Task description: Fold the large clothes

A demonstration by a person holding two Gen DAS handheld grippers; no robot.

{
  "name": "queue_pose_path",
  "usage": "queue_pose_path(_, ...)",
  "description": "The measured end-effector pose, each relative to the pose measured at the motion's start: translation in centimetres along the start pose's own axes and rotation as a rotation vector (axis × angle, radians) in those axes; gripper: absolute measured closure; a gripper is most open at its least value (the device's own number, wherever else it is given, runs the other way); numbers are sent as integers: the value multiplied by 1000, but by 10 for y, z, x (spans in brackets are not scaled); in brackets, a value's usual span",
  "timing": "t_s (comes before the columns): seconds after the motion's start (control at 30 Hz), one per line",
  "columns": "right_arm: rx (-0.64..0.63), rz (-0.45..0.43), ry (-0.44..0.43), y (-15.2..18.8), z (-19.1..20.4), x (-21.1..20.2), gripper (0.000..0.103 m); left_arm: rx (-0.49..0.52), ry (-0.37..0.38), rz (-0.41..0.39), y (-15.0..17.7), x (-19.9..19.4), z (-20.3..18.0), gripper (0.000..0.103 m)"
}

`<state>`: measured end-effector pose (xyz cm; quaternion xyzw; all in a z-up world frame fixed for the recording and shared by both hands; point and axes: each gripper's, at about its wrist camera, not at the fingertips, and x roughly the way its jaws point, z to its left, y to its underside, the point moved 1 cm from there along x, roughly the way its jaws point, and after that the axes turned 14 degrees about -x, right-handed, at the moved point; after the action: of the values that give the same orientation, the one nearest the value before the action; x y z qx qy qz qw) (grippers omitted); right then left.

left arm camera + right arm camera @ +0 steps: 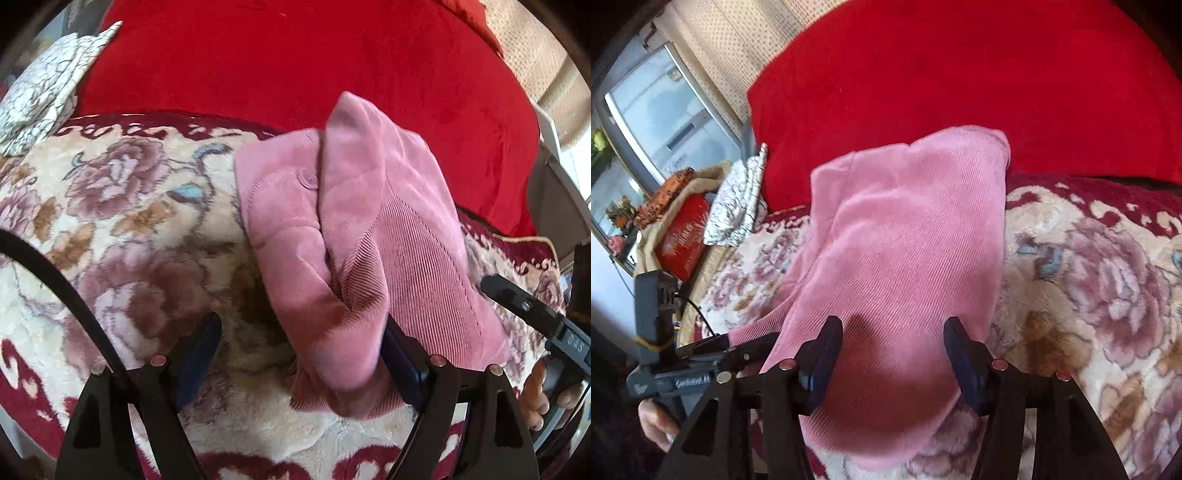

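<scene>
The left gripper (303,350) has its fingers spread wide; the pink corduroy garment (354,236) drapes over the inner face of its right-hand finger (402,365), hiding that tip, so whether the cloth is merely resting there is hard to tell. The right gripper (892,354) also stands with fingers parted, the garment (905,258) lying between and ahead of them, its near hem dropping out of sight below the pads (823,354). Left of those fingers, the other tool's body and part of a hand (657,424) are cut off by the frame edge. Both views are blurred in places, and the garment's folds hide its full shape; a button (307,180) shows ahead of the left fingers. Beneath lies a plush floral blanket (129,206), cream with a maroon border. Beyond the fingertips rises a red cushion (295,62); farther left, a crackle-patterned cloth (48,88). In the right view, a window (665,110) sits far left.
</scene>
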<state>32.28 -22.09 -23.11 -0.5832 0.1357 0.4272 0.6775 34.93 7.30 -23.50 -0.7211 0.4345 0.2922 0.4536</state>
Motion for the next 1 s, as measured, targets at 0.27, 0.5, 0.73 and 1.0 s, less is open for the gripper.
queue_pose_path(0.27, -24, 16, -108, 11, 26, 9, 41, -43, -13, -27, 3, -9, 5, 18)
queue_pose_path(0.5, 98, -41, -189, -3, -6, -7, 32, -138, 86, -15, -10, -1, 17, 16)
queue_pose_path(0.73, 346, -70, -205, 1, -70, 1, 28, -263, 227, 44, -30, 17, 27, 13)
queue_pose_path(1.0, 440, -50, -288, -1, -97, 39, 20, -209, 343, 211, -22, 46, -1, 12)
